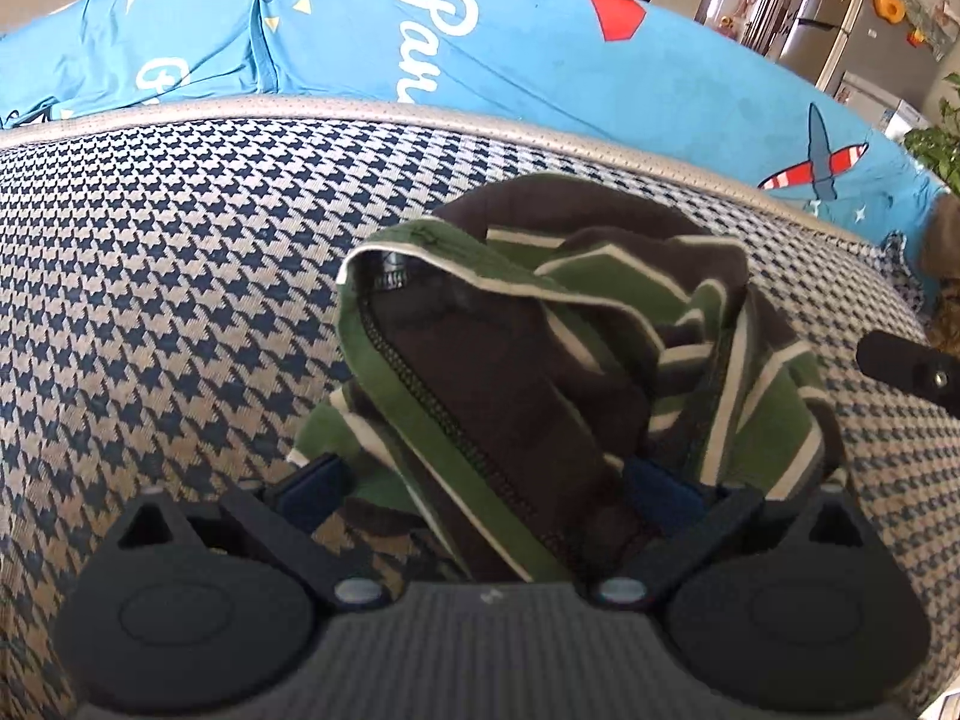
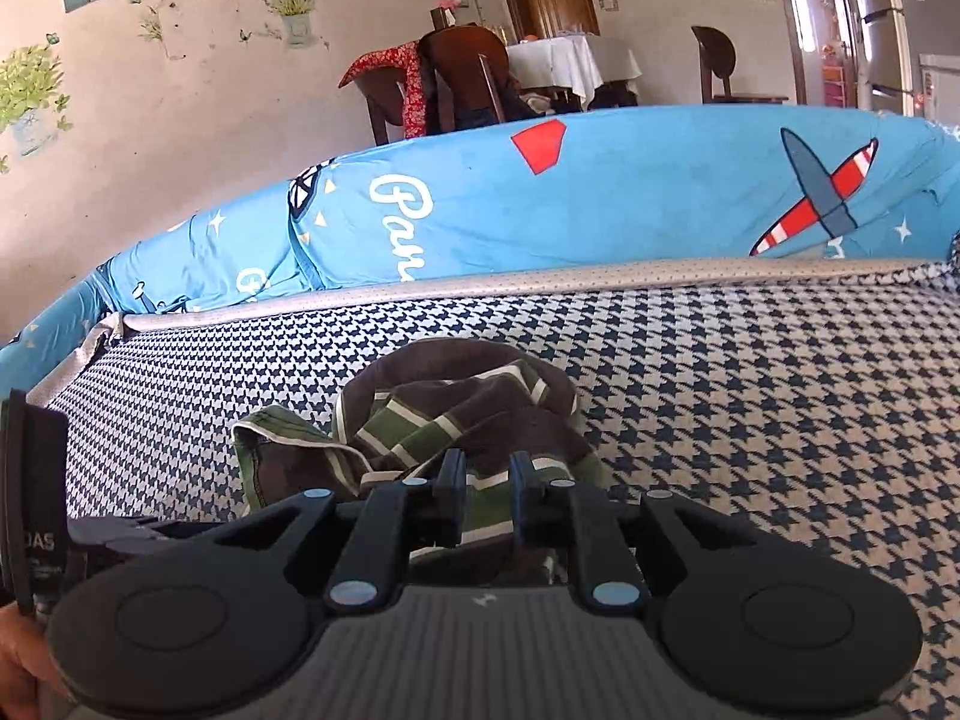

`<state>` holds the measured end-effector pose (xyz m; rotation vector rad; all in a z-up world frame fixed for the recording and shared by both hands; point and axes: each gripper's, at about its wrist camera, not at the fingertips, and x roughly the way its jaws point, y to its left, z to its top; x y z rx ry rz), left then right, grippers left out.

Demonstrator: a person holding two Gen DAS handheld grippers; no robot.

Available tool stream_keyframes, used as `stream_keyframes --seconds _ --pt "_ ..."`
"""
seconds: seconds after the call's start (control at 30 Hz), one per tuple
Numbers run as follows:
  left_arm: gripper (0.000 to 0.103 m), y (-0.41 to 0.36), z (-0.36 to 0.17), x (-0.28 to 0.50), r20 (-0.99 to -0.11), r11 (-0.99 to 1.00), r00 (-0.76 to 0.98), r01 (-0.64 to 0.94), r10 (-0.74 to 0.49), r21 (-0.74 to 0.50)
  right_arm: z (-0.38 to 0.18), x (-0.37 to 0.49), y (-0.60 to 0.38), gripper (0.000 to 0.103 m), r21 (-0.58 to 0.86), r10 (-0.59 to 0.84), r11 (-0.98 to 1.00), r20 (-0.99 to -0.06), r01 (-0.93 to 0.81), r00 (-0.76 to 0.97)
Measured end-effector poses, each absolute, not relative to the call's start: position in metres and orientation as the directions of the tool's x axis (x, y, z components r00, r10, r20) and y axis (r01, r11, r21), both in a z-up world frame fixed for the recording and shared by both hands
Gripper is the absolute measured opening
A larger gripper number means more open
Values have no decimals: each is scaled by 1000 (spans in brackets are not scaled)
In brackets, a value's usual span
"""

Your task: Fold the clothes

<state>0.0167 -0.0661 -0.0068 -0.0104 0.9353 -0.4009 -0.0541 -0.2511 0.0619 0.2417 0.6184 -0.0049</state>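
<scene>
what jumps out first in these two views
A crumpled green-and-brown striped garment lies mid-sofa on the houndstooth cover. Behind it runs a bright blue sheet with a red plane print. The left gripper is wide open around the cloth; the right gripper is nearly closed at its edge.

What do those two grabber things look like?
Both grippers, left and right, are matte black plastic. Each has two round, disc-like lobes at the base, a ribbed grey panel between them, silver rivets on angled linkage bars, and dark blue finger pads. One black part has white lettering.
</scene>
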Motion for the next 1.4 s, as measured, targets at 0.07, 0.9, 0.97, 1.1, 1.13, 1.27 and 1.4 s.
stream_keyframes --seconds 0.07,0.9,0.97,1.1,1.13,1.27,1.4 --pt "103 -66 -10 17 -789 930 521 325 -326 -170 58 -49 -251 16 231 69 969 -580 83 812" --pt "103 -20 -3 20 -757 946 571 246 -316 -210 2 8 -245 28 331 135 932 -692 146 710" --pt "103 -15 -3 22 -757 951 578 226 -306 -211 1 7 -244 28 345 163 931 -689 123 706" --pt "103 -1 -2 24 -755 957 587 189 -290 -221 2 7 -232 27 336 196 939 -693 70 694" --pt "103 1 -2 24 -755 958 590 179 -288 -225 3 7 -230 27 336 208 940 -695 55 688" --pt "103 5 -1 27 -755 959 593 160 -282 -232 3 5 -226 27 382 273 924 -696 21 665" --pt "103 6 0 30 -752 961 599 151 -274 -230 11 0 -224 26 349 248 937 -694 14 676"
